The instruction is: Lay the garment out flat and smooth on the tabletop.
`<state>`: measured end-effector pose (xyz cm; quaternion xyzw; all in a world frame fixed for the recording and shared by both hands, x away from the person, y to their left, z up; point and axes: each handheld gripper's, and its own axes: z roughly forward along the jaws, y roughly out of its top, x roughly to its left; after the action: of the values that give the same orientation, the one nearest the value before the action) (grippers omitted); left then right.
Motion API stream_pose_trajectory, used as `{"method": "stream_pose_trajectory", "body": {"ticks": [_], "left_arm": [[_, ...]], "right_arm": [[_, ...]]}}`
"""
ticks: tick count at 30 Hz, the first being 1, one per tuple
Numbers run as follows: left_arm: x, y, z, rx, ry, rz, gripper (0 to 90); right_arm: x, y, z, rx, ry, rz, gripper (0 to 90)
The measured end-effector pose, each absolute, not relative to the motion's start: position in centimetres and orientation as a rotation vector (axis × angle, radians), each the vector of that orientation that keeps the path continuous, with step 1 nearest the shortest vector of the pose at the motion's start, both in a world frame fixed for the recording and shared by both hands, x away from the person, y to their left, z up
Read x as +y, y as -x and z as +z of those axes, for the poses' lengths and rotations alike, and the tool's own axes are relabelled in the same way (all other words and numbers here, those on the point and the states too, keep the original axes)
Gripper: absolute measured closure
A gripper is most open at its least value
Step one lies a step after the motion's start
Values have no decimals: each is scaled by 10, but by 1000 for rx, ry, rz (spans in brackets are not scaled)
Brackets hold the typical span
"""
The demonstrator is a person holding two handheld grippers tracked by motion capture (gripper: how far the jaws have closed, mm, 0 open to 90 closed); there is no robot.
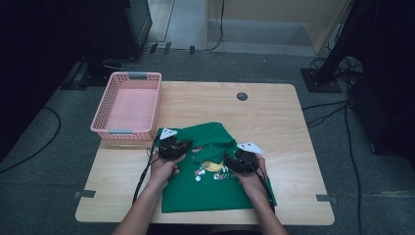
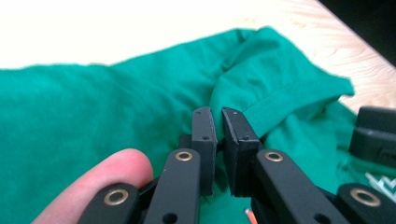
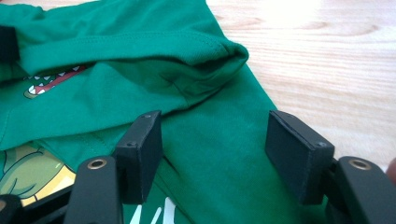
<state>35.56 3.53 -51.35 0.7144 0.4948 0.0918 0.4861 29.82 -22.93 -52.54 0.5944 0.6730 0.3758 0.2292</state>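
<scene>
Wooden table (image 1: 293,122) under me: my left gripper (image 2: 218,122) has its jaws nipped on a fold of the green T-shirt (image 1: 210,188); my right gripper (image 3: 215,140) hovers with jaws spread over the printed front. Pink basket (image 1: 128,105) sits beyond the left jaws.

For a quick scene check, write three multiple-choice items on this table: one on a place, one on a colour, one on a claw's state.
1. Where does the pink basket stand?
A. far left of the table
B. near right corner
C. on the shirt

2. What colour is the T-shirt?
A. blue
B. green
C. white

3. How does the right claw stand?
A. shut on cloth
B. open over the shirt
C. inside the basket

Key: 1 A, the high view shows it at the table's far left edge. 2 B, the cloth is green in all views. 3 B, the right gripper view shows a wide gap between its jaws above green cloth.
</scene>
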Motion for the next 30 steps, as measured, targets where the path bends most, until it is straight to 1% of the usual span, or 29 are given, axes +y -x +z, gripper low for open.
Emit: {"method": "stream_pose_trajectory", "body": {"ticks": [7, 11, 14, 19, 20, 21, 24, 26, 30], "left_arm": [[40, -358, -491, 1172, -1667, 196, 863], [38, -359, -485, 1151, -1678, 206, 863], [38, -360, -482, 1150, -1674, 207, 864], [38, -361, -477, 1146, -1655, 191, 867], [38, -360, -475, 1144, -1648, 187, 867], [38, -360, -473, 1140, -1646, 186, 867], [40, -360, -470, 1129, -1645, 197, 869], [40, -360, -471, 1130, -1655, 212, 869], [35, -360, -486, 1155, -1726, 247, 869]], "right_arm": [[-228, -289, -525, 1846, -1635, 1004, 344], [-230, -290, -518, 1775, -1512, 1067, 361], [-230, -298, -511, 1751, -1475, 1121, 372], [-224, -323, -520, 1865, -1456, 1000, 385], [-224, -326, -521, 1864, -1466, 1002, 399], [-225, -329, -521, 1864, -1468, 1017, 433], [-231, -332, -519, 1837, -1491, 1097, 699], [-235, -330, -513, 1819, -1473, 1143, 740], [-234, -327, -511, 1867, -1430, 1112, 751]]}}
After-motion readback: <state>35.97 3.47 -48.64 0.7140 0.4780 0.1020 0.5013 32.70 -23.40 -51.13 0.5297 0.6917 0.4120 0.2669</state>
